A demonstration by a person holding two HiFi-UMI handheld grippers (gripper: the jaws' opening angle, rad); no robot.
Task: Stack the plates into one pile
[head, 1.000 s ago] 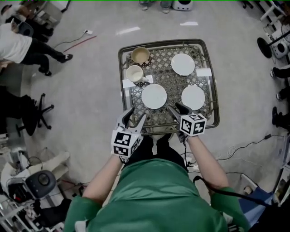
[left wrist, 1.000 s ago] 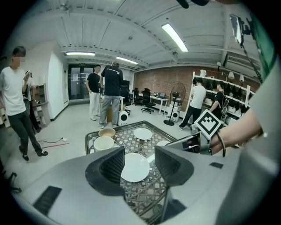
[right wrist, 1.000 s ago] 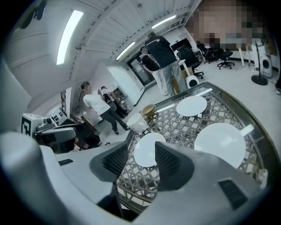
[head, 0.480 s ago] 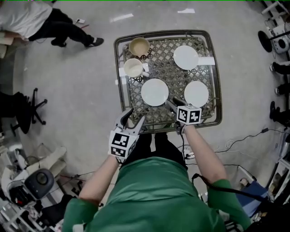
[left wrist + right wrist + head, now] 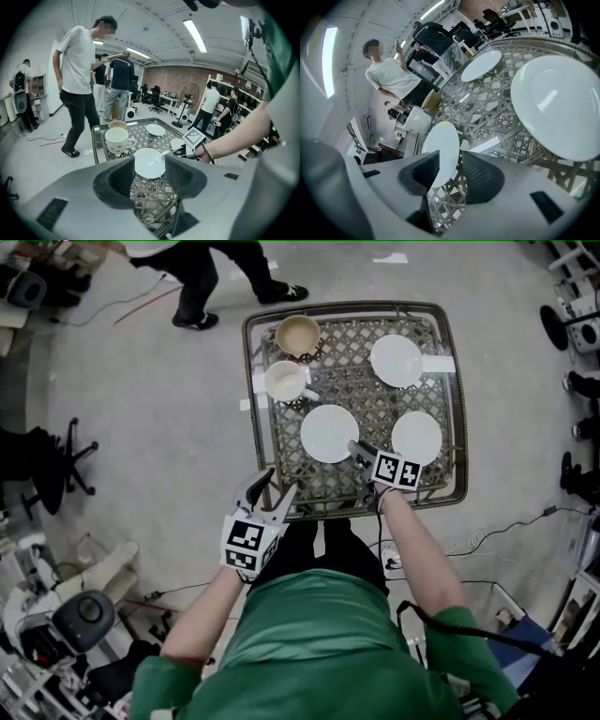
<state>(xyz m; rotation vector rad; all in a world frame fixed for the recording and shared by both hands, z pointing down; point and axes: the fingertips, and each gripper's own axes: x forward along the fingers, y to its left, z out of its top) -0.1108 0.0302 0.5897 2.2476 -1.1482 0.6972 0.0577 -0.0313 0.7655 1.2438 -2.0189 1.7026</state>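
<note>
Three white plates lie apart on the lattice-top table [image 5: 361, 395]: a middle plate [image 5: 329, 433], a near-right plate [image 5: 416, 438] and a far-right plate [image 5: 396, 360]. My right gripper [image 5: 354, 448] is at the middle plate's near-right edge. In the right gripper view that plate's rim [image 5: 440, 145] stands between the closing jaws of the right gripper [image 5: 450, 173], with a gap still showing beside it. My left gripper [image 5: 277, 482] is open and holds nothing, over the table's near-left edge. In the left gripper view, the left gripper [image 5: 149, 180] points at the middle plate [image 5: 150, 162].
A white mug [image 5: 284, 381] and a tan cup [image 5: 298, 336] stand at the table's far left. A person [image 5: 211, 268] walks on the floor just beyond the table. An office chair [image 5: 56, 465] and cables lie to the left.
My right gripper has come down, rolled and moved up to the middle plate's edge. My left gripper has sunk a little. The person beyond the table has walked to the right.
</note>
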